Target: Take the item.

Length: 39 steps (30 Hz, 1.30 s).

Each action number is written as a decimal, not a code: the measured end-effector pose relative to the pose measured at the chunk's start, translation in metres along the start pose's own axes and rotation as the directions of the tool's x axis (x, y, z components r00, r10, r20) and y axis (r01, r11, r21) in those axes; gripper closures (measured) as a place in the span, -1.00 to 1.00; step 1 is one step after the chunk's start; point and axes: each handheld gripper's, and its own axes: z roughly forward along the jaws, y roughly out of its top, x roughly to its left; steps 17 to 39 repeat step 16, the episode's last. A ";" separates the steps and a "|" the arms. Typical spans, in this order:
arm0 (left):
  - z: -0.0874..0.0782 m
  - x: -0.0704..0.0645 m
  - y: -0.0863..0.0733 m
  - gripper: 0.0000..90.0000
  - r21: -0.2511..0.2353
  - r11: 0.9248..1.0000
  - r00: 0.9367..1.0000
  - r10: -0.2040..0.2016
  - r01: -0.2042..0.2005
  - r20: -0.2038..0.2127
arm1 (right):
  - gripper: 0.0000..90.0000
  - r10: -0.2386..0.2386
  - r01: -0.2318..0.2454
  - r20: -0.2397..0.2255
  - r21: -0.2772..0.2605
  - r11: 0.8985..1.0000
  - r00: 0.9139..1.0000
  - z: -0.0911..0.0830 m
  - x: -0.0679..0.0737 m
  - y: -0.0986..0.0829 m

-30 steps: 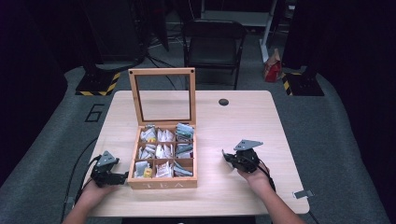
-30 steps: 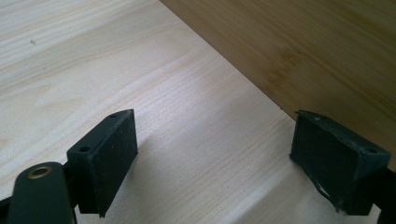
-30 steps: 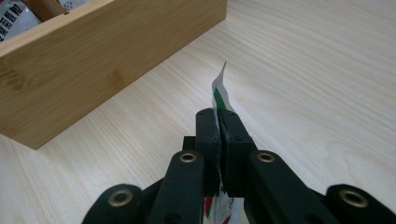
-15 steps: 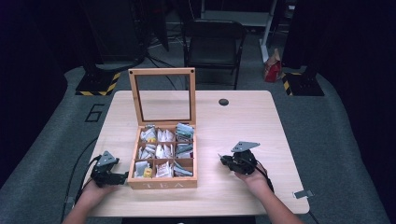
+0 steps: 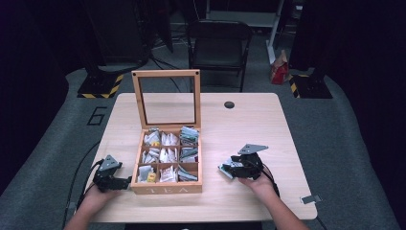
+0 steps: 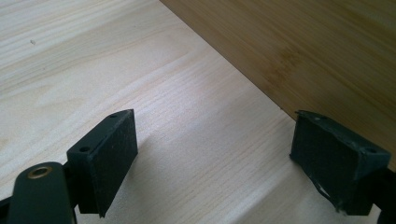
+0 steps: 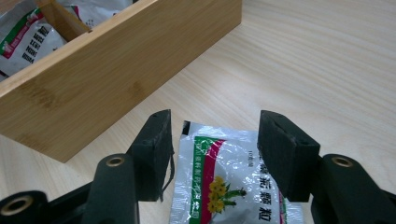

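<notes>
The right gripper [image 7: 212, 154] sits low over a tea sachet [image 7: 229, 182] lying flat on the surface [image 5: 249, 124], just to the right of the wooden tea box [image 5: 165, 184]. Its jaws stand apart on either side of the sachet, not clamped on it. The packet is thin and flat, so a sound pick would likely call for tilting one jaw under an edge and closing gently near the middle; a hurried squeeze could skid it across the wood. The right hand [image 5: 258, 179] holds the gripper angled toward the box, wrist near the surface's front edge. The left gripper [image 5: 112, 178] rests at the box's left front corner, its jaws [image 6: 212, 158] wide apart on nothing, one jaw close against the box wall.
</notes>
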 end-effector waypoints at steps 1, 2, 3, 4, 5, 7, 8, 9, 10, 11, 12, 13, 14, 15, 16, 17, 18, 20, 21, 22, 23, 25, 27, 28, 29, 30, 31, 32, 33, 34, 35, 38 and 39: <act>0.000 0.000 0.000 -0.69 0.001 1.000 1.000 0.002 -0.002 -0.002 | -0.01 0.009 -0.009 0.003 -0.002 1.000 1.000 -0.001 -0.001 0.000; 0.000 0.000 0.000 -0.69 0.000 1.000 1.000 0.001 -0.001 -0.001 | -0.01 0.006 -0.006 0.009 -0.008 1.000 1.000 -0.002 -0.002 0.000; 0.000 0.000 0.000 -0.69 0.001 1.000 1.000 0.002 -0.002 -0.001 | 0.00 0.018 -0.017 0.015 -0.013 1.000 1.000 -0.003 -0.003 0.000; 0.000 0.000 0.000 -0.69 0.001 1.000 1.000 0.001 -0.001 0.000 | 0.00 0.014 -0.013 0.018 -0.017 1.000 1.000 -0.004 -0.005 0.000; 0.000 0.000 0.000 -0.69 0.001 1.000 1.000 -0.001 0.001 0.001 | 0.00 0.018 -0.017 0.025 -0.019 1.000 1.000 -0.005 -0.007 0.000; 0.000 0.000 0.000 -0.69 0.001 1.000 1.000 -0.001 0.001 0.001 | -0.01 0.035 -0.035 0.033 -0.019 0.999 0.999 -0.006 -0.008 -0.001; 0.000 0.000 0.000 -0.69 0.001 1.000 1.000 -0.003 0.003 0.002 | -0.01 0.027 -0.026 0.040 -0.024 0.999 0.999 -0.006 -0.010 -0.001; 0.000 0.000 0.000 -0.69 0.000 1.000 1.000 0.001 -0.001 -0.002 | -0.01 0.038 -0.037 0.050 -0.023 0.999 0.998 -0.007 -0.010 -0.001; 0.000 0.000 0.000 -0.69 0.001 1.000 1.000 0.000 0.000 0.000 | -0.01 0.037 -0.036 0.057 -0.027 0.999 0.998 -0.008 -0.010 -0.001; 0.000 0.000 0.000 -0.69 0.001 1.000 1.000 0.001 -0.001 -0.001 | -0.01 0.028 -0.026 0.064 -0.028 0.999 0.998 -0.009 -0.011 -0.002; 0.000 0.000 0.000 -0.69 0.004 1.000 1.000 -0.004 0.004 0.002 | -0.01 0.015 -0.013 0.079 -0.030 0.999 0.997 -0.009 -0.012 -0.002; 0.000 0.000 0.000 -0.69 0.001 1.000 1.000 0.002 -0.002 -0.001 | -0.02 0.012 -0.010 0.086 -0.028 1.000 0.996 -0.009 -0.012 -0.002; 0.000 0.000 0.000 -0.69 0.000 1.000 1.000 -0.001 0.001 0.000 | -0.02 0.009 -0.007 0.090 -0.027 1.000 0.996 -0.009 -0.011 -0.002; 0.000 0.000 0.000 -0.69 0.001 1.000 1.000 0.002 -0.002 -0.001 | -0.03 0.004 -0.002 0.095 -0.025 1.000 0.995 -0.009 -0.010 -0.002; 0.000 0.000 0.000 -0.69 0.001 1.000 1.000 0.001 -0.001 0.000 | -0.03 -0.005 0.008 0.104 -0.026 1.000 0.995 -0.009 -0.009 -0.002; 0.000 0.000 0.000 -0.69 0.001 1.000 1.000 0.001 -0.001 0.000 | -0.03 -0.005 0.008 0.104 -0.026 1.000 0.995 -0.009 -0.009 -0.002; 0.000 0.000 0.000 -0.69 0.001 1.000 1.000 0.001 -0.001 0.000 | -0.03 -0.005 0.008 0.104 -0.026 1.000 0.995 -0.009 -0.009 -0.002; 0.000 0.000 0.000 -0.69 0.001 1.000 1.000 0.001 -0.001 0.000 | -0.03 -0.005 0.008 0.104 -0.026 1.000 0.995 -0.009 -0.009 -0.002; 0.000 0.000 0.000 -0.69 0.001 1.000 1.000 0.001 -0.001 0.000 | -0.03 -0.005 0.008 0.104 -0.026 1.000 0.995 -0.009 -0.009 -0.002; 0.000 0.000 0.000 -0.69 0.001 1.000 1.000 0.001 -0.001 0.000 | -0.03 -0.005 0.008 0.104 -0.026 1.000 0.995 -0.009 -0.009 -0.002; 0.000 0.000 0.000 -0.69 0.001 1.000 1.000 0.001 -0.001 0.000 | -0.03 -0.005 0.008 0.104 -0.026 1.000 0.995 -0.009 -0.009 -0.002; 0.000 0.000 0.000 -0.69 0.001 1.000 1.000 0.001 -0.001 0.000 | -0.03 -0.005 0.008 0.104 -0.026 1.000 0.995 -0.009 -0.009 -0.002; 0.000 0.000 0.000 -0.69 0.001 1.000 1.000 0.001 -0.001 0.000 | -0.03 -0.005 0.008 0.104 -0.026 1.000 0.995 -0.009 -0.009 -0.002; 0.000 0.000 0.000 -0.69 0.001 1.000 1.000 0.001 -0.001 0.000 | -0.03 -0.005 0.008 0.104 -0.026 1.000 0.995 -0.009 -0.009 -0.002; 0.000 0.000 0.000 -0.69 0.001 1.000 1.000 0.001 -0.001 0.000 | -0.03 -0.005 0.008 0.104 -0.026 1.000 0.995 -0.009 -0.009 -0.002; 0.000 0.000 0.000 -0.69 0.001 1.000 1.000 0.001 -0.001 0.000 | -0.03 -0.005 0.008 0.104 -0.026 1.000 0.995 -0.009 -0.009 -0.002; 0.000 0.000 0.000 -0.69 0.001 1.000 1.000 0.001 -0.001 0.000 | -0.03 -0.005 0.008 0.104 -0.026 1.000 0.995 -0.009 -0.009 -0.002; 0.000 0.000 0.000 -0.69 0.001 1.000 1.000 0.001 -0.001 0.000 | -0.03 -0.005 0.008 0.104 -0.026 1.000 0.995 -0.009 -0.009 -0.002; 0.000 0.000 0.000 -0.69 0.001 1.000 1.000 0.001 -0.001 0.000 | -0.03 -0.005 0.008 0.104 -0.026 1.000 0.995 -0.009 -0.009 -0.002; 0.000 0.000 0.000 -0.69 0.001 1.000 1.000 0.001 -0.001 0.000 | -0.03 -0.005 0.008 0.104 -0.026 1.000 0.995 -0.009 -0.009 -0.002; 0.000 0.000 0.000 -0.69 0.001 1.000 1.000 0.001 -0.001 0.000 | -0.03 -0.005 0.008 0.104 -0.026 1.000 0.995 -0.009 -0.009 -0.002; 0.000 0.000 0.000 -0.69 0.001 1.000 1.000 0.001 -0.001 0.000 | -0.03 -0.005 0.008 0.104 -0.026 1.000 0.995 -0.009 -0.009 -0.002; 0.000 0.000 0.000 -0.69 0.001 1.000 1.000 0.001 -0.001 0.000 | -0.03 -0.005 0.008 0.104 -0.026 1.000 0.995 -0.009 -0.009 -0.002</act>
